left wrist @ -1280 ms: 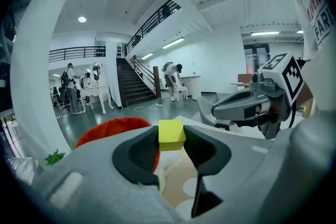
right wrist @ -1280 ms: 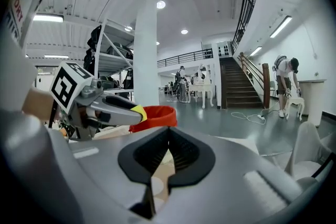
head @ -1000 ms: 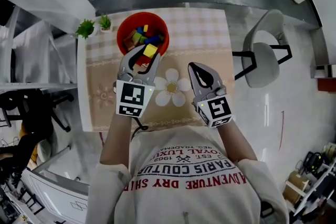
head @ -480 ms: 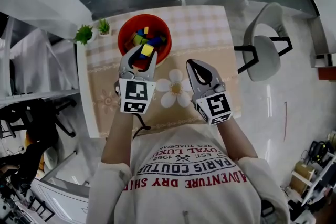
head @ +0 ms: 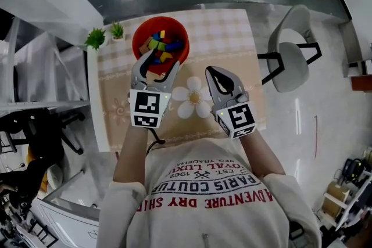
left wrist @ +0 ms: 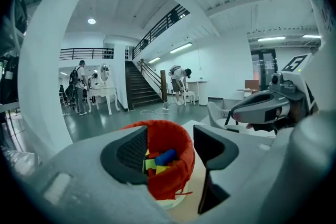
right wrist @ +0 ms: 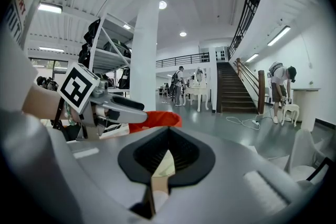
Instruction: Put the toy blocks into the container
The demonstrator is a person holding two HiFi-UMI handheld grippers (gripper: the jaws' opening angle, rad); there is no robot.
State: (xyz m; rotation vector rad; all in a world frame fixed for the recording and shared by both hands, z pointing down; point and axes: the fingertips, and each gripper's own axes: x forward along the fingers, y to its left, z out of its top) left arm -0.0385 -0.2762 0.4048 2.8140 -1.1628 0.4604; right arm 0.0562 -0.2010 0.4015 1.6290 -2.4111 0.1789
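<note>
The red container (head: 152, 30) stands at the far left of the table and holds several coloured toy blocks (head: 162, 43). My left gripper (head: 157, 60) hangs over its near rim. Its jaws are opening and nothing is between them. In the left gripper view, the container (left wrist: 176, 176) shows through the gap of the left gripper (left wrist: 168, 152), with a blue cylinder (left wrist: 166, 156) and yellow pieces inside. My right gripper (head: 211, 71) is held above the table to the right of the container, shut and empty. The right gripper (right wrist: 167, 136) has its jaws meeting at the tip.
The table (head: 232, 38) has a checked cloth with a white flower print (head: 190, 96). Two small potted plants (head: 96, 38) stand at its far left corner. A grey chair (head: 290, 61) stands right of the table. People stand far off in the hall (left wrist: 79, 86).
The yellow block that sat between my left jaws is out of them and lies in the container. Those jaws have spread apart. The right gripper has stayed in place.
</note>
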